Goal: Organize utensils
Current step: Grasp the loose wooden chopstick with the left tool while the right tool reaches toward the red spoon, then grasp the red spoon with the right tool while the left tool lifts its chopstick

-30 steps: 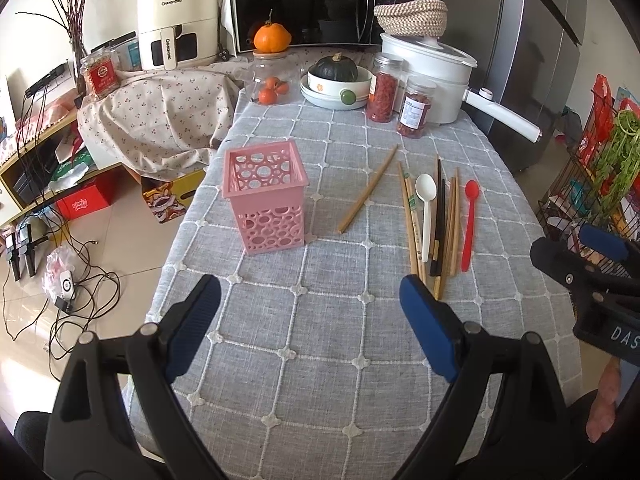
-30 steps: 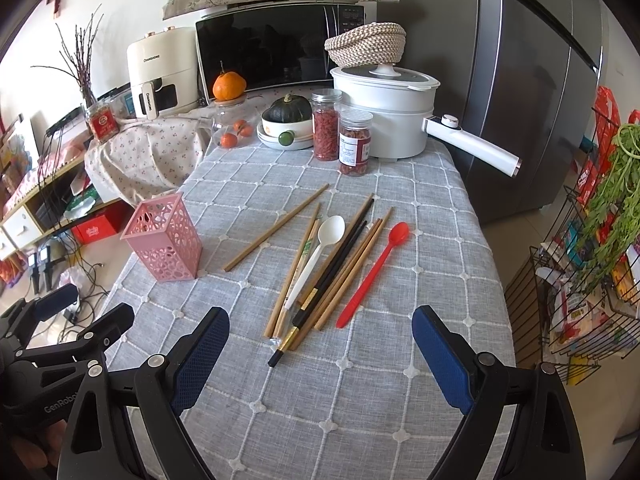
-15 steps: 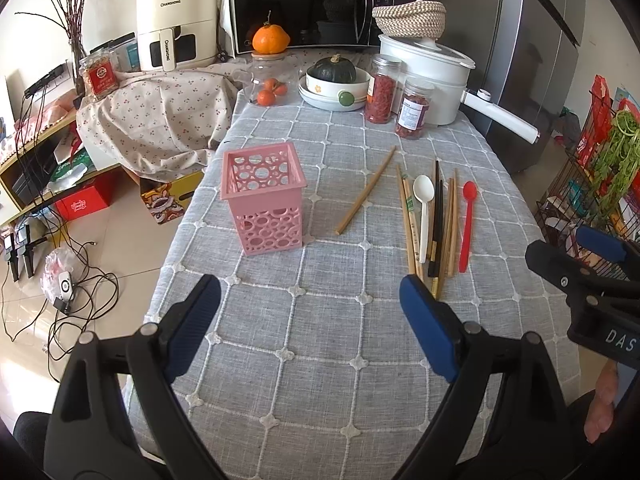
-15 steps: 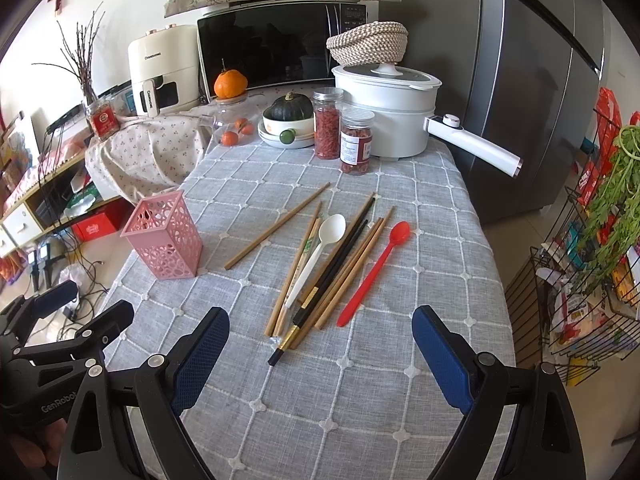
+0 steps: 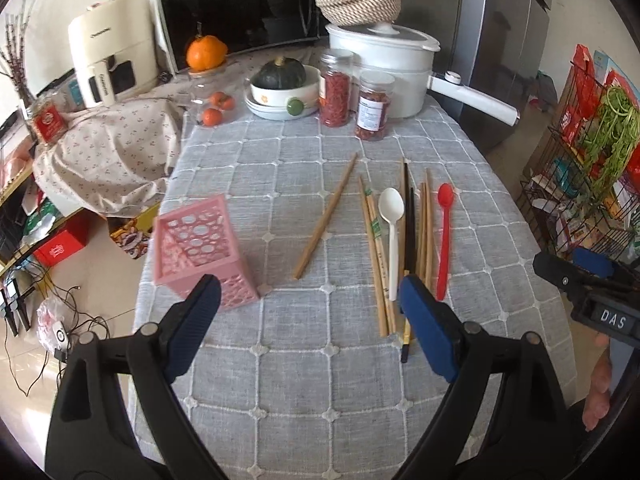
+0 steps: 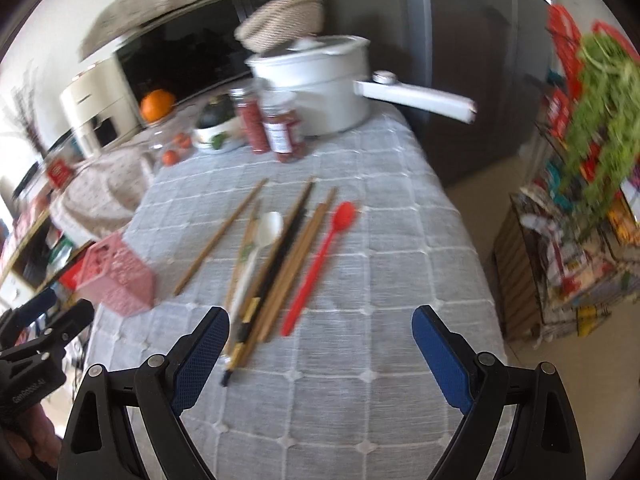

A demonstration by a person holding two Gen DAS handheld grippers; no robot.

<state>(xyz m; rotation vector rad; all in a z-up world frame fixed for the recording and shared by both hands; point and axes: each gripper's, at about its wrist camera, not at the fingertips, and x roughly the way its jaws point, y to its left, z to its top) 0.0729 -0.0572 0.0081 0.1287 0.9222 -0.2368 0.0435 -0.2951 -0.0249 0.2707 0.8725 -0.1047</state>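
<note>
A pink perforated holder (image 5: 200, 248) (image 6: 120, 276) stands on the grey checked tablecloth (image 5: 312, 392), at its left side. To its right lie a lone wooden chopstick (image 5: 326, 216), a bundle of wooden and black chopsticks (image 5: 412, 236) (image 6: 280, 264), a white spoon (image 5: 392, 224) (image 6: 260, 248) and a red spoon (image 5: 444, 232) (image 6: 320, 264). My left gripper (image 5: 310, 312) hangs open over the near table, between holder and bundle. My right gripper (image 6: 320, 340) is open too, just short of the red spoon's handle. Neither holds anything.
At the far end stand a white pot (image 5: 384, 68), two jars (image 5: 352, 96), a bowl with a squash (image 5: 280, 88), a microwave (image 5: 240, 8) and an air fryer (image 5: 112, 48). A wire rack with greens (image 5: 592, 168) stands right of the table. Cables lie on the floor at left (image 5: 48, 320).
Both grippers have moved forward toward the utensils, which look larger and nearer. The right wrist view is now blurred and tilted. Nothing on the table has shifted.
</note>
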